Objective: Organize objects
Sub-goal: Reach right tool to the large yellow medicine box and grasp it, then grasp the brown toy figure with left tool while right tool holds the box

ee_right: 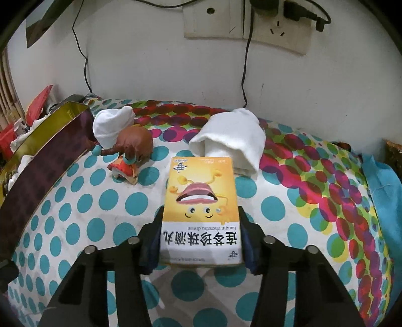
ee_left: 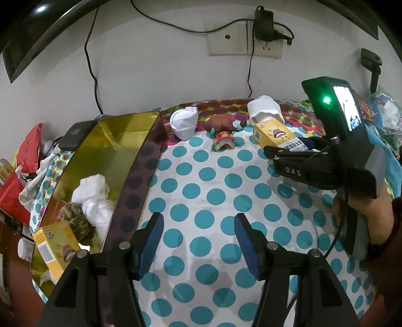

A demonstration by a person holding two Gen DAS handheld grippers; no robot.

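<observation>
My right gripper (ee_right: 201, 226) is shut on a yellow medicine box (ee_right: 201, 201) and holds it flat over the dotted tablecloth; it also shows in the left wrist view (ee_left: 275, 134). My left gripper (ee_left: 198, 226) is open and empty, just right of the gold tin (ee_left: 118, 135). The tin holds another yellow box (ee_left: 54, 246), white rolled socks (ee_left: 94, 198) and a brownish lump (ee_left: 76, 218). On the cloth lie a brown toy figure (ee_right: 130, 151), a white rolled sock (ee_right: 110, 125) by the tin, and a larger white sock (ee_right: 231, 138) behind the held box.
The tin's dark wall (ee_right: 37, 171) stands at the left. Red packets and clutter (ee_left: 20, 181) lie beyond it. A wall with a socket plate (ee_right: 246, 22) and cables is close behind. Blue cloth (ee_right: 384, 181) and bags lie at the right.
</observation>
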